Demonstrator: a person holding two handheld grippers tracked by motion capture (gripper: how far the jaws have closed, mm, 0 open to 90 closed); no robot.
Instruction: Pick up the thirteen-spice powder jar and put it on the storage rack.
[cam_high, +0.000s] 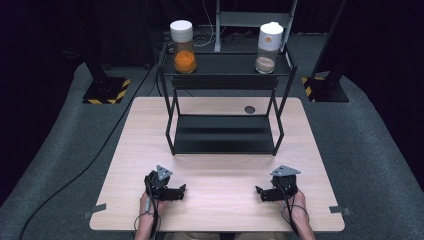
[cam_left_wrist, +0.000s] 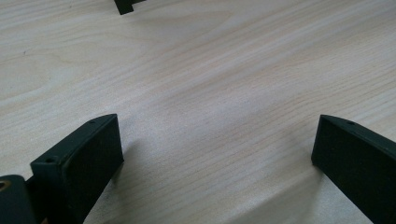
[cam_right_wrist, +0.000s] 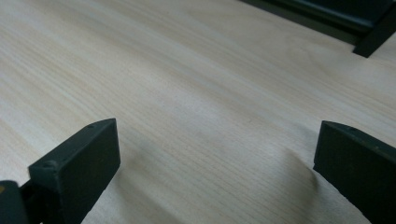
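Note:
A black two-tier metal rack (cam_high: 225, 82) stands at the back of the wooden table (cam_high: 215, 205). On its top shelf sit a clear jar of orange powder (cam_high: 183, 47) at the left and a clear jar of beige powder (cam_high: 268, 48) at the right, both with white lids. My left gripper (cam_high: 181, 191) rests near the table's front left, pointing right. My right gripper (cam_high: 260, 193) rests at the front right, pointing left. Both are open with bare wood between their jaws, as the left gripper (cam_left_wrist: 215, 144) and right gripper (cam_right_wrist: 215, 144) views show.
The rack's lower shelf (cam_high: 224, 132) holds nothing. A dark round grommet (cam_high: 249, 109) sits in the tabletop behind the rack. Stand bases with yellow-black tape (cam_high: 106, 91) rest on the grey carpet at both sides. A rack foot (cam_right_wrist: 373, 37) shows ahead of the right gripper.

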